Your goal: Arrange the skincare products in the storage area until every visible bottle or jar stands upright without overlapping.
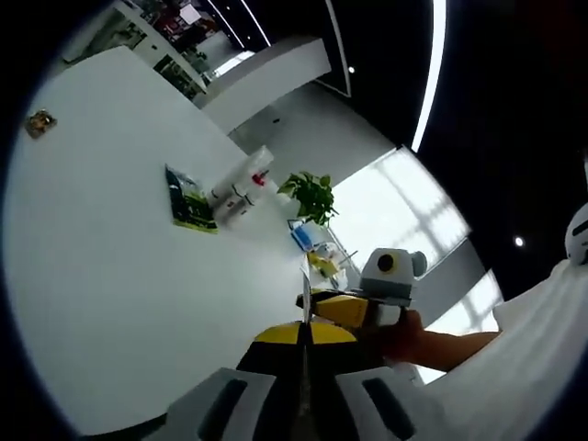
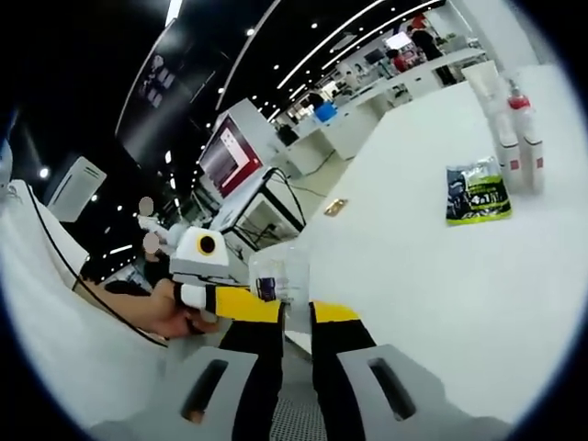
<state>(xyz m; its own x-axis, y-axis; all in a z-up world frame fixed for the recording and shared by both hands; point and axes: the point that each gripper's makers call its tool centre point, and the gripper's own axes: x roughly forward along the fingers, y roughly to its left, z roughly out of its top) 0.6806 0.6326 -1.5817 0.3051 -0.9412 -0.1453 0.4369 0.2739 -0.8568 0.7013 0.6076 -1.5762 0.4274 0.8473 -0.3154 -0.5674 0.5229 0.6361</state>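
The skincare bottles (image 1: pixel 241 191) are lying far out on the white surface (image 1: pixel 110 276), just beside a green packet (image 1: pixel 190 200); in the right gripper view the bottles (image 2: pixel 514 138) and the packet (image 2: pixel 478 194) are sitting together likewise. The left gripper (image 1: pixel 304 354) is showing its jaws together. The right gripper (image 2: pixel 294 322) is clamping a clear bottle (image 2: pixel 278 276) between its jaws.

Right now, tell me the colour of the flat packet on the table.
Green and dark packet; right gripper view.

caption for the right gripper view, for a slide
Right gripper shut on a clear bottle, white table ahead with green packet and upright bottles.
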